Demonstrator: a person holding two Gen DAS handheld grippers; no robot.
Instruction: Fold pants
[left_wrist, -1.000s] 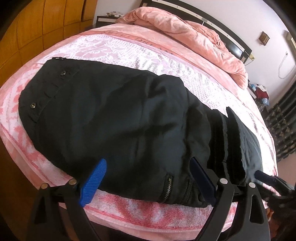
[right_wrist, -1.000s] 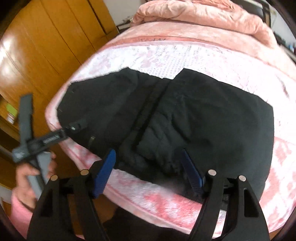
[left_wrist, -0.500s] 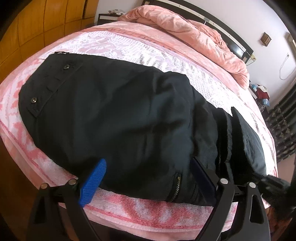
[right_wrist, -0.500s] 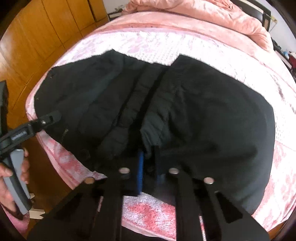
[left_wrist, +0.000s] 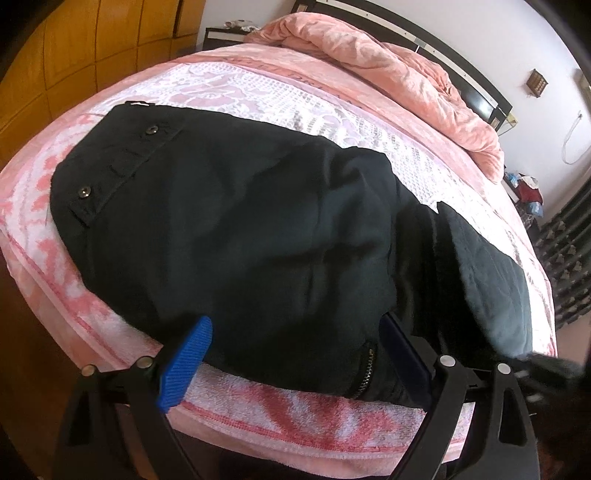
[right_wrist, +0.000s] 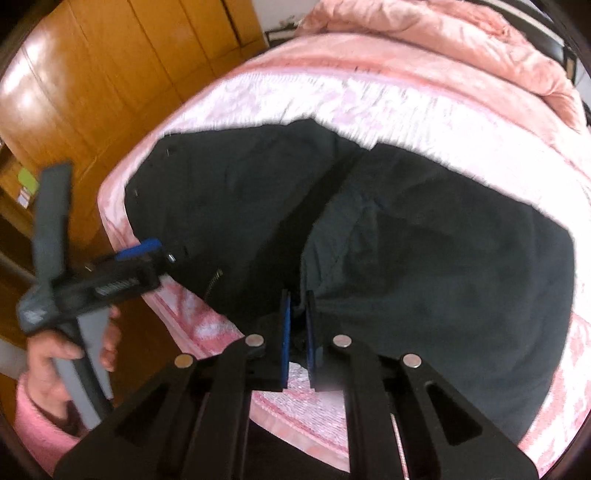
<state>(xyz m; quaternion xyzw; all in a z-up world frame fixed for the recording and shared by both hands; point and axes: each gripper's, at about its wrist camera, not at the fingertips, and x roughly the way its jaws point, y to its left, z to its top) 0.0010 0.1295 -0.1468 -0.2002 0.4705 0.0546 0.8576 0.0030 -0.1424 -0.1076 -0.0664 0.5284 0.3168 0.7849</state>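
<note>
A: Your black pants (left_wrist: 236, 236) lie across the near edge of the bed (left_wrist: 258, 413), already doubled, with the waistband at your left.

B: And my grippers?

A: The right gripper (right_wrist: 297, 325) has its jaws pressed together on the near hem of the pants; I judge they pinch only a thin bit of cloth. If you lift fast, it can slip out, or only the top layer comes up and the fold goes crooked.

B: The left?

A: The left gripper (left_wrist: 295, 354) has its jaws spread, with the pants' edge between them, not gripped. If you pull now, that side can drag off the bed.
</note>
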